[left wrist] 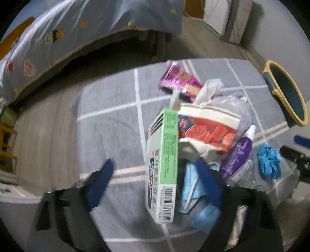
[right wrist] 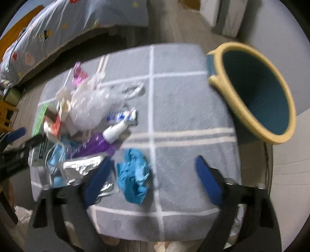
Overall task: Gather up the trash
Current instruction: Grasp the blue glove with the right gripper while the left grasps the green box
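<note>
Trash lies in a pile on a grey mat (left wrist: 108, 120). In the left wrist view my left gripper (left wrist: 157, 174) is open above a green and white box (left wrist: 164, 162), with a red and white carton (left wrist: 209, 131), a purple bottle (left wrist: 235, 159), blue face masks (left wrist: 191, 190) and a pink wrapper (left wrist: 178, 77) close by. In the right wrist view my right gripper (right wrist: 153, 170) is open, with a crumpled blue glove (right wrist: 133, 174) between its fingers, untouched. A teal bin with a yellow rim (right wrist: 257, 91) stands at the mat's right edge.
A bed with a patterned grey cover (left wrist: 67, 38) runs along the far left. Clear plastic bags (right wrist: 91, 104), a toothpaste tube (right wrist: 122, 116) and silver foil (right wrist: 81, 168) lie in the pile. The left gripper shows at the left edge (right wrist: 13, 151). White furniture (left wrist: 226, 17) stands behind.
</note>
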Demonstrator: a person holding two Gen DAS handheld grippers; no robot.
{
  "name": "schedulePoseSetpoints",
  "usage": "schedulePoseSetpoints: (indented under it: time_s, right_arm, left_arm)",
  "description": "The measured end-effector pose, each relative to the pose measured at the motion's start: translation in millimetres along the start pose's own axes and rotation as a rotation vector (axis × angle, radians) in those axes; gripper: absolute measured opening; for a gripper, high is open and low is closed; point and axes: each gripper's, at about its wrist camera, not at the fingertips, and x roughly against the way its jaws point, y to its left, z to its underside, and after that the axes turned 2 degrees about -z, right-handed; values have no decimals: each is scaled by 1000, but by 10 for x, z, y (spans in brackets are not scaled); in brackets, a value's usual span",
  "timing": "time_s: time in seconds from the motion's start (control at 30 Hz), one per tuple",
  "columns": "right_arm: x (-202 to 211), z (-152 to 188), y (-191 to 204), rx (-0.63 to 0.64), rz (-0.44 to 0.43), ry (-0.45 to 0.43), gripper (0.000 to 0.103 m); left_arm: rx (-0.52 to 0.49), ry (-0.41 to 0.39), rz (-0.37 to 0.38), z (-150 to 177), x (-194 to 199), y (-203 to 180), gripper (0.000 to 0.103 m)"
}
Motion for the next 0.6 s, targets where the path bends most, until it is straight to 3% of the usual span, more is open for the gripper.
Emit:
schedulePoseSetpoints:
  time_s: [0.07, 0.27, 0.43, 0.6]
  right_arm:
    - [-69, 17, 38, 21, -21, 37, 68]
    - [-243, 91, 119, 67, -19, 117, 41]
    - [-275, 135, 101, 78, -32, 127, 29]
    - [-247, 73, 98, 80, -24, 104, 23]
  left_arm:
    - [28, 46, 22, 17, -90, 59, 59]
    - [18, 102, 11, 49, -209, 52, 32]
    - [-1, 116, 2, 56, -239, 17, 21]
    - [-1, 88, -25, 48, -155, 23, 20]
